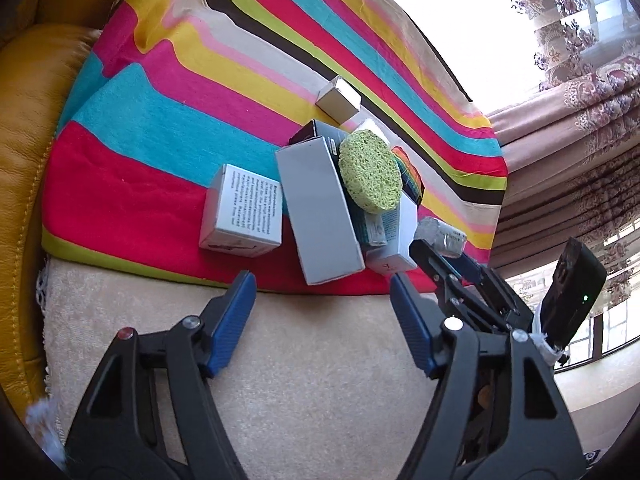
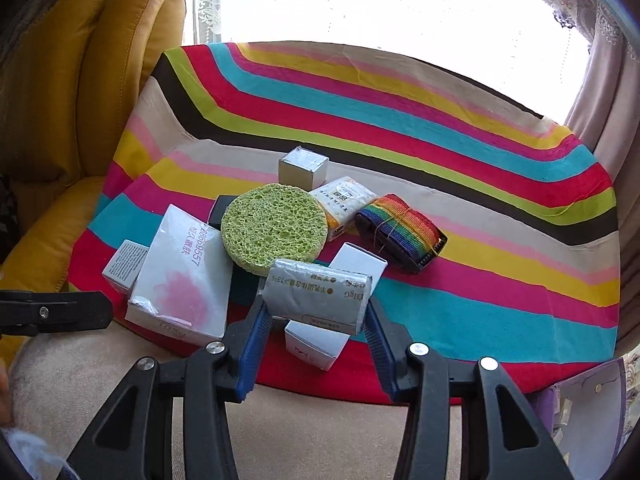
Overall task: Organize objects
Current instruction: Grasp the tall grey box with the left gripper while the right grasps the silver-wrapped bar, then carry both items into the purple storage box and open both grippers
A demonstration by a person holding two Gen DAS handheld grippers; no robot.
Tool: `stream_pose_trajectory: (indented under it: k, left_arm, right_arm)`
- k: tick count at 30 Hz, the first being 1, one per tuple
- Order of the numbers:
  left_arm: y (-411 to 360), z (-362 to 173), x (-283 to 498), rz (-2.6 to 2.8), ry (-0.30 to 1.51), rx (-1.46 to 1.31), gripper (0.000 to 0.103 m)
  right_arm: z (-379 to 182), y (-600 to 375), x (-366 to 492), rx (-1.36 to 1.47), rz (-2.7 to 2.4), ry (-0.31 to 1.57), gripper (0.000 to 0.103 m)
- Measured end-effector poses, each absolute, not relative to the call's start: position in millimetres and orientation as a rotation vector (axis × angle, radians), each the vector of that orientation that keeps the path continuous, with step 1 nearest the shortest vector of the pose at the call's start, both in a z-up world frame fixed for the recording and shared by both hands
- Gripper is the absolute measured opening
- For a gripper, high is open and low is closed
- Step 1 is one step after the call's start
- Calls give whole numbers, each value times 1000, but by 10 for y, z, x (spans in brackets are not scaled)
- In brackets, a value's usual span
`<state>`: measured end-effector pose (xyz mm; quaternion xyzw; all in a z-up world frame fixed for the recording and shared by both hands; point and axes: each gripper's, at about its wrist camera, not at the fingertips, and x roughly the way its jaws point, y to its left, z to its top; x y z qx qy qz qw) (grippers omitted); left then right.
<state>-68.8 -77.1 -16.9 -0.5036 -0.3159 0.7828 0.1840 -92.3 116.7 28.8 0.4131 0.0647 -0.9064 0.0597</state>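
Note:
A pile of objects lies on a striped cloth [image 2: 480, 184]. My right gripper [image 2: 316, 312] is shut on a silver foil packet [image 2: 316, 296], held just above a small white box [image 2: 316, 344]; the packet also shows in the left wrist view [image 1: 440, 236]. A round green sponge [image 2: 272, 228] leans on the pile, also in the left wrist view [image 1: 370, 172]. A large white tissue box [image 2: 184, 280] lies to the left. A rainbow strap [image 2: 404, 228] lies to the right. My left gripper [image 1: 324, 292] is open and empty, just short of the tissue box [image 1: 320, 212].
A small white box with printed text [image 1: 242, 212] sits left of the pile, a silver cube box [image 2: 304, 168] behind it. A yellow leather sofa [image 2: 80, 80] stands at the left, curtains [image 1: 580, 100] at the right. A purple bag [image 2: 588, 404] sits at lower right. Beige cushion [image 1: 300, 360] lies below.

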Motion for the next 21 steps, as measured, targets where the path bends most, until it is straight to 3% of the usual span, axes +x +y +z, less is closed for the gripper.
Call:
stream_pose_trajectory:
  k: [7, 9, 13, 21]
  left_arm:
    - [-605, -249, -879, 2148, -1002, -1471, 69]
    - [-562, -297, -937, 2157, -1010, -1498, 62]
    - [-484, -346, -967, 2163, -984, -1517, 40]
    - [-418, -178, -593, 2268, -934, -1393, 38]
  right_arm:
    - [347, 1351, -776, 1230, -2784, 132, 48]
    - [360, 1402, -725, 1227, -2791, 122, 48]
    - [363, 1516, -626, 1237, -2804, 91, 48]
    - [385, 1780, -407, 1253, -2844, 16, 48]
